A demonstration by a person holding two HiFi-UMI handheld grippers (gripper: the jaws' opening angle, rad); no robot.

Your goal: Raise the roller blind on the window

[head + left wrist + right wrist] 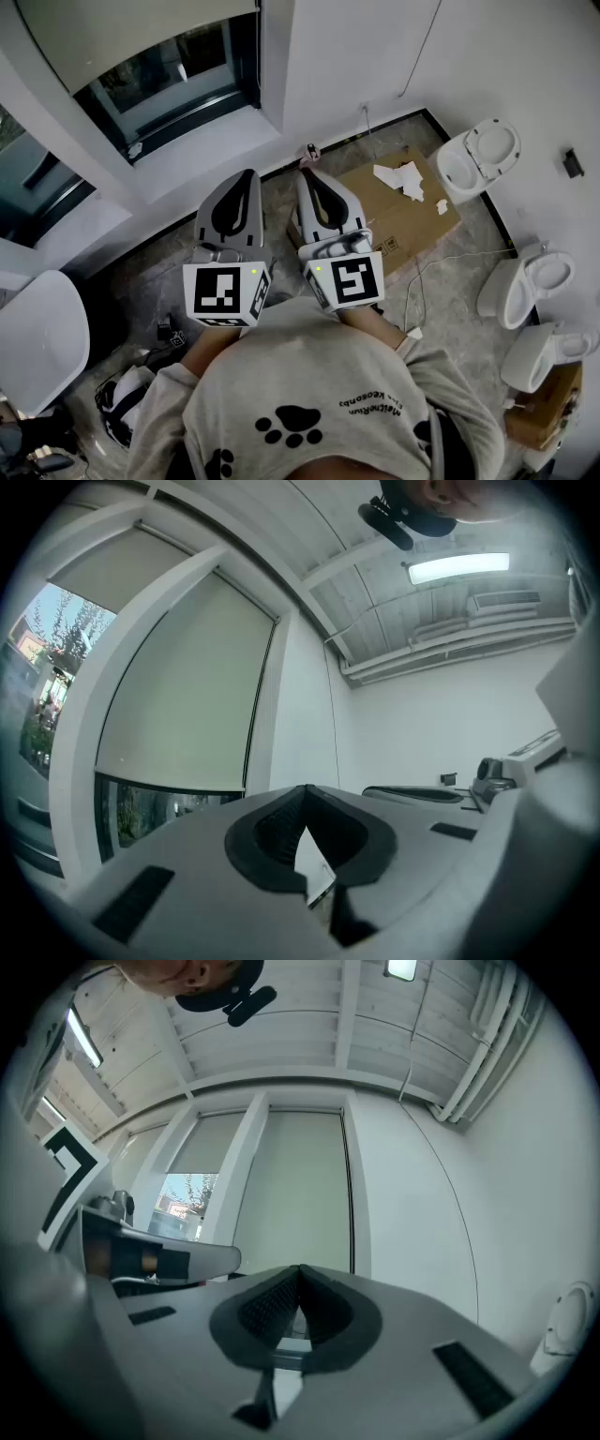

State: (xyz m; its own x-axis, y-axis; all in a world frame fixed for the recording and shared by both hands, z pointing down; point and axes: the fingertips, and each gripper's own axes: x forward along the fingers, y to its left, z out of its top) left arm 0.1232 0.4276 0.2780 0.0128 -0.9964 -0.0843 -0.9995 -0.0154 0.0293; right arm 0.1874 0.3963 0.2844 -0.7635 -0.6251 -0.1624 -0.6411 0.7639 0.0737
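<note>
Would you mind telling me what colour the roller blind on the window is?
The roller blind is plain pale beige, clearest in the left gripper view.

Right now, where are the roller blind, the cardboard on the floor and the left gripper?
roller blind [178, 682]: left gripper view, middle of its fabric.
cardboard [417, 225]: head view, bare brown surface.
left gripper [249, 176]: head view, tip of its shut jaws.

floor: cardboard sheet [398, 211] with white scraps [401, 178]
right wall: toilets [478, 157], [525, 286]
ceiling: lit strip lamp [459, 567]
</note>
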